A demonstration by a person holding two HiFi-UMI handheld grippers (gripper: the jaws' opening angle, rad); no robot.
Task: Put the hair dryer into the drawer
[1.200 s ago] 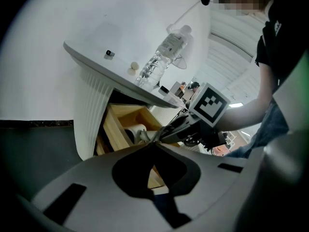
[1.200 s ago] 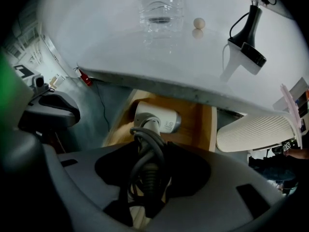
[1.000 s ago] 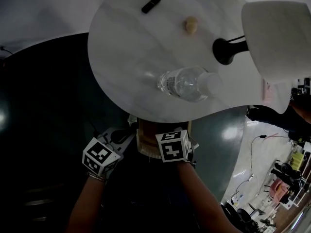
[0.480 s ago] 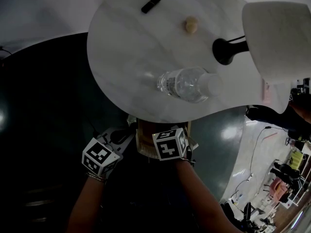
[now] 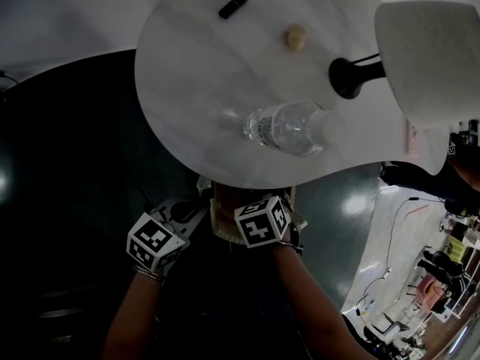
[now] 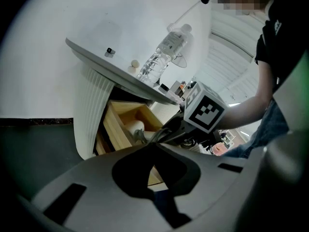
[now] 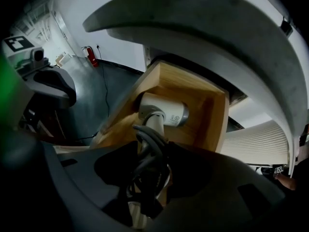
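Observation:
The white hair dryer [image 7: 161, 111] lies with its barrel inside the open wooden drawer [image 7: 212, 110] under the round white table [image 5: 195, 88]. Its handle, wrapped in black cord [image 7: 148, 158], runs back between my right gripper's jaws. My right gripper [image 7: 149, 151] is shut on that handle at the drawer's front. In the left gripper view, the dryer [image 6: 135, 128] sits in the drawer [image 6: 116, 124] beside the right gripper [image 6: 179, 127]. My left gripper [image 6: 152, 145] hangs to the left of the drawer with its tips together and nothing between them. From the head view only the marker cubes [image 5: 262, 222] show, below the tabletop edge.
On the tabletop stand a clear water bottle [image 5: 289, 128], a lamp with a black base [image 5: 346, 77] and white shade, a small beige knob [image 5: 296, 36] and a small black object [image 5: 233, 5]. A ribbed white table base [image 6: 91, 105] flanks the drawer. The floor is dark.
The right gripper's marker cube has shifted slightly left and turned a little. The left gripper has stayed where it was.

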